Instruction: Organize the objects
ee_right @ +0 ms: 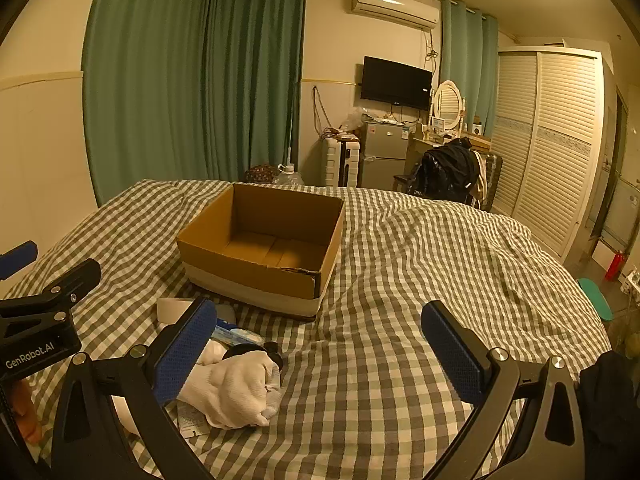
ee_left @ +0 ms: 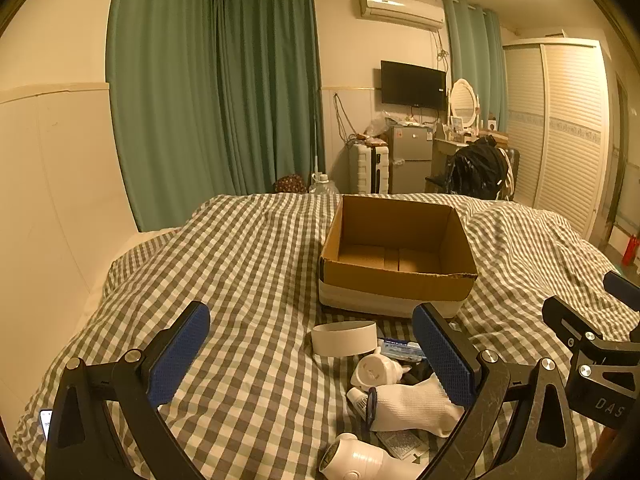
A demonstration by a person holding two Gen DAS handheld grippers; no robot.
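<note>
Left wrist only: white roll (ee_left: 344,338) and bottles (ee_left: 376,372) beside sock (ee_left: 412,406).

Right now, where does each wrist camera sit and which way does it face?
Left wrist: on the left gripper, tilted down over the bed at the cardboard box and white sock; the right gripper shows at its right edge.
Right wrist: on the right gripper, facing the same way; the left gripper's body and a bit of hand show at left.
Shared: box, sock, checked bedcover.
</note>
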